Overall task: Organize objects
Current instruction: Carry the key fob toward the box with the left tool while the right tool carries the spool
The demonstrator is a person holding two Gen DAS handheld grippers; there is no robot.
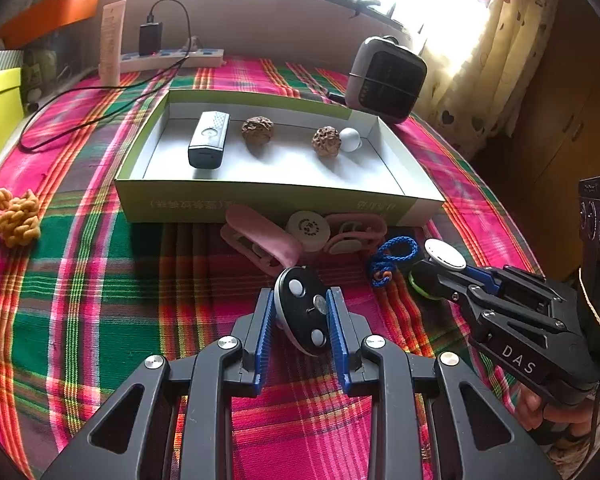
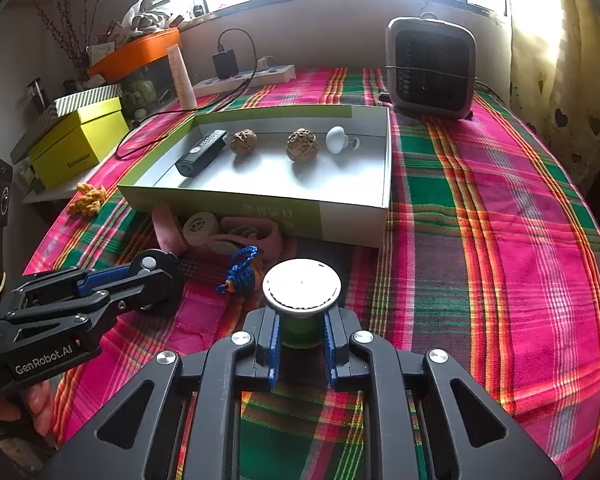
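Note:
My left gripper (image 1: 300, 295) is shut on a black oval fob with white buttons (image 1: 302, 316), low over the plaid cloth. In the right wrist view the left gripper (image 2: 156, 276) sits at the left. My right gripper (image 2: 301, 322) is shut on the green stem of a white-topped round knob (image 2: 301, 284). The left wrist view shows the right gripper (image 1: 432, 276) to the right of the left one, with the knob's white top (image 1: 446, 255) above it. Behind both stands an open green-and-white box (image 1: 276, 202) holding a black-and-silver device (image 1: 209, 140), two walnuts (image 1: 257, 130) and a white knob (image 1: 350, 139).
Against the box's front wall lie pink clips (image 1: 260, 240), a white disc (image 1: 308, 229) and a blue cord (image 1: 392, 256). A yellow knotted rope (image 1: 14, 218) lies at the left. A small heater (image 1: 386, 78), a power strip (image 1: 172, 58) and a yellow box (image 2: 80, 146) stand further back.

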